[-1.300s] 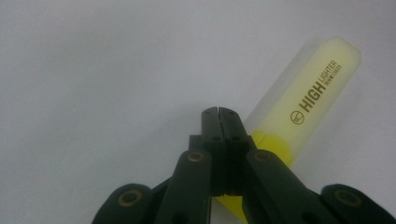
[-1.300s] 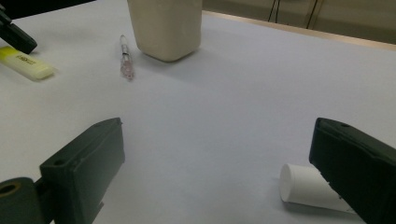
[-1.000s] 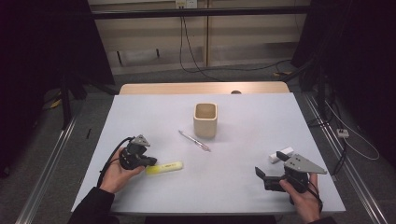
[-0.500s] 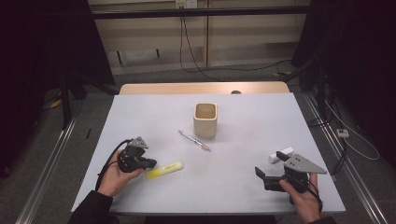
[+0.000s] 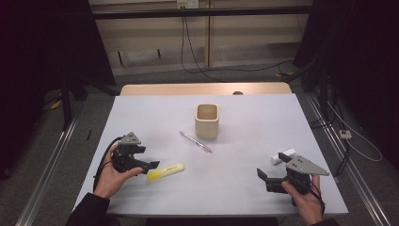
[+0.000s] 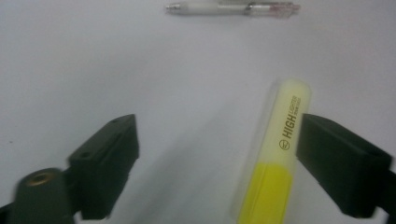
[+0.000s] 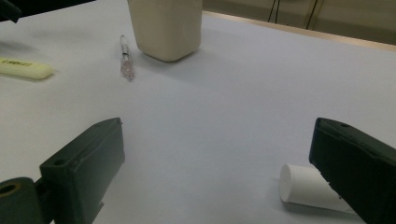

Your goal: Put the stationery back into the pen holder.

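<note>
High view has the left gripper low on the table at the near left, jaws spread wide and holding nothing, with the yellow highlighter lying flat just at their tips; the right gripper waits at the near right, just as wide and empty, a white eraser just beside it. In the left gripper view the highlighter sits hard against one jaw with a wide gap to the other, so I'd judge the grab needs centring first, then a slow squeeze across the barrel. The pen and beige cup sit mid-table, well apart from both.
</note>
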### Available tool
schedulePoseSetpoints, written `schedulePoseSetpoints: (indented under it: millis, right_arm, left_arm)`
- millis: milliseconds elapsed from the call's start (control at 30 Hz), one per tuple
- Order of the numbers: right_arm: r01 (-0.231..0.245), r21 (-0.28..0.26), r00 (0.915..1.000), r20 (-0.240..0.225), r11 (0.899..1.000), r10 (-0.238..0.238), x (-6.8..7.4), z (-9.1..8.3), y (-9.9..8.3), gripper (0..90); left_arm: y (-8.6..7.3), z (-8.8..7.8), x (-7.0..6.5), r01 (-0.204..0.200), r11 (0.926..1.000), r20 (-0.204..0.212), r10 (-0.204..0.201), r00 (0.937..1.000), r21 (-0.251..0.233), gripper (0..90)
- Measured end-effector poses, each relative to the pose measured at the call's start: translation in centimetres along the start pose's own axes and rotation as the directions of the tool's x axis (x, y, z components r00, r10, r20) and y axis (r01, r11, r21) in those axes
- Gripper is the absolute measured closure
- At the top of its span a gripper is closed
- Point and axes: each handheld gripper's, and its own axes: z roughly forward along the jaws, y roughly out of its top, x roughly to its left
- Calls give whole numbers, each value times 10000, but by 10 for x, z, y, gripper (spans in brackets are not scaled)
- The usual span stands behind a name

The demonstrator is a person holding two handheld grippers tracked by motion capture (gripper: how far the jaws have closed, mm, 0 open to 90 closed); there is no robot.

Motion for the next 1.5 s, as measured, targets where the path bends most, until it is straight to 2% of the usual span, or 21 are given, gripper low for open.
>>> schedulePoseSetpoints:
  millis: [67,267,433,500,633,700,800,833,900,967,1033,1133,1167,1267,1467,1500]
  right_arm:
    - [12,-8,10000,-2,10000,-12,0,0,0,34]
    - [4,-10,10000,3,10000,-4,0,0,0,34]
    - [-6,-20,10000,10,10000,6,0,0,0,34]
    - [4,-18,10000,13,10000,-4,0,0,0,33]
    - [20,-9,10000,-12,10000,-20,0,0,0,34]
    - [4,-7,10000,5,10000,-4,0,0,0,34]
    - [-8,3,10000,2,10000,8,0,0,0,34]
    - [9,-4,10000,-12,10000,-9,0,0,0,34]
    - [24,-6,10000,-19,10000,-24,0,0,0,34]
    - [9,-1,10000,-5,10000,-9,0,0,0,33]
    - [5,-5,10000,5,10000,-5,0,0,0,34]
    - [24,-4,10000,-13,10000,-24,0,0,0,34]
    - [18,0,10000,-9,10000,-18,0,0,0,34]
    - [11,3,10000,-7,10000,-11,0,0,0,34]
    - [27,-2,10000,-12,10000,-27,0,0,0,34]
    - [26,-1,10000,-11,10000,-26,0,0,0,34]
  left_arm:
    - [1,-3,0,-75,10000,240,76,9997,-35,71]
    - [2,-6,-8,-669,9977,572,661,9962,114,69]
    - [2,-4,-14,-1023,9935,442,1001,9940,494,95]
    - [-1,1,-16,-1038,9933,294,1024,9943,499,105]
    - [-4,11,-20,-902,9921,667,846,9942,868,126]
    - [-2,10,-22,-1133,9890,646,1074,9921,947,127]
    - [-2,9,-21,-1175,9868,537,1121,9922,1118,127]
    - [-3,10,-20,-1084,9864,591,1017,9931,1234,126]
    - [-4,11,-20,-1201,9828,907,1081,9900,1400,127]
    - [-4,12,-23,-1397,9767,922,1259,9878,1631,161]
    - [-4,12,-25,-1414,9761,1057,1251,9865,1650,204]
    - [-5,10,-25,-1589,9704,1100,1405,9839,1820,285]
    - [-5,9,-25,-1527,9714,1121,1338,9846,1818,315]
    - [-6,8,-27,-1687,9666,1164,1482,9821,1928,406]
    - [-8,13,-31,-2117,9499,1369,1838,9734,2299,524]
    - [-8,13,-32,-2128,9494,1367,1849,9732,2312,537]
